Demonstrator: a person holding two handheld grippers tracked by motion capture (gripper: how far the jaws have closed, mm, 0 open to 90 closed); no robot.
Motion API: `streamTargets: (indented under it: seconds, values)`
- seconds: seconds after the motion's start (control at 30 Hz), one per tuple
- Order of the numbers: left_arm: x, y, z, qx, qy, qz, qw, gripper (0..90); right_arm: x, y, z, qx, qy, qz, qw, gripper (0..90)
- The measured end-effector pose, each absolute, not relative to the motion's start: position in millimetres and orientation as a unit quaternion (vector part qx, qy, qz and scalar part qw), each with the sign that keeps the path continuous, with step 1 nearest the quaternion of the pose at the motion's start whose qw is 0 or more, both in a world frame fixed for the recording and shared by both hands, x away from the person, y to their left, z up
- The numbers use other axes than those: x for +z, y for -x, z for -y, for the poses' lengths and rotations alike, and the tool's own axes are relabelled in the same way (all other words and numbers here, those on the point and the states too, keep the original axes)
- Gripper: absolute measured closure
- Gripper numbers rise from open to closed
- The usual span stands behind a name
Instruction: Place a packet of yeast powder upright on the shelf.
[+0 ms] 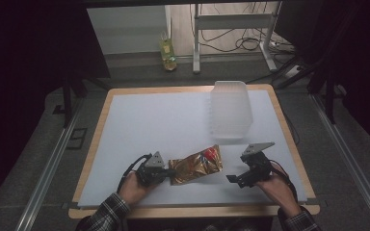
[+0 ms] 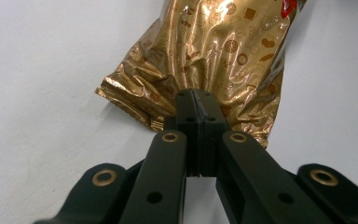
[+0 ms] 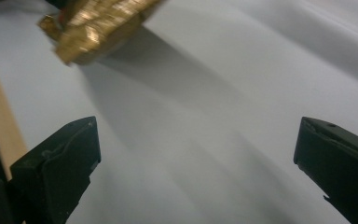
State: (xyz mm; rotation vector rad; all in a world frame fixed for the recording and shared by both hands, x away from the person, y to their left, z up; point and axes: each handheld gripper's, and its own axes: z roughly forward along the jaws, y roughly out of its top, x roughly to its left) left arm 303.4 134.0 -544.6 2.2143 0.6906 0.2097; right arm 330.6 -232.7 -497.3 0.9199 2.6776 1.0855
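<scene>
A shiny gold foil bag [image 1: 197, 166] with a red patch near its far end lies on the white mat, near the front. My left gripper [image 1: 168, 173] is shut on the bag's crimped left end; in the left gripper view the jaws [image 2: 196, 100] meet tight on the crumpled foil [image 2: 219, 46]. My right gripper [image 1: 235, 179] sits to the right of the bag, apart from it, pointing left. Its jaws stand wide open with nothing between them [image 3: 196, 154]. The gold bag [image 3: 98, 23] appears at the top left of that view, above the mat.
A stack of clear plastic containers [image 1: 230, 110] stands at the back right of the white mat [image 1: 154, 125]. A wooden table edge [image 1: 192, 210] frames the mat. On the floor beyond the table stands a yellow-green bottle [image 1: 167, 53], beside table legs and cables.
</scene>
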Motion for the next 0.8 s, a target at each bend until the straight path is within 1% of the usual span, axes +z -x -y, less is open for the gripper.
streamTargets:
  seconds: [0.13,0.2,0.43,0.6,0.7,0.8]
  values:
    - [-544,-303,-134,0.083,-0.873,-0.273,0.395,90.0,-495,-331,225,0.366,-0.296,-0.882,0.031,1.4]
    - [-544,-303,-134,0.083,-0.873,-0.273,0.395,90.0,-495,-333,220,0.372,-0.294,-0.881,0.010,1.8]
    - [-544,-301,-133,0.095,-0.877,-0.267,0.388,90.0,-494,-339,203,0.370,-0.296,-0.880,-0.017,2.1]
    - [-544,-302,-133,0.093,-0.877,-0.269,0.388,90.0,-495,-350,191,0.372,-0.320,-0.869,-0.065,2.1]
    - [-544,-302,-133,0.091,-0.876,-0.270,0.390,90.0,-496,-354,183,0.368,-0.321,-0.869,-0.081,3.9]
    - [-544,-302,-133,0.090,-0.875,-0.271,0.391,90.0,-496,-359,174,0.361,-0.337,-0.864,-0.098,9.9]
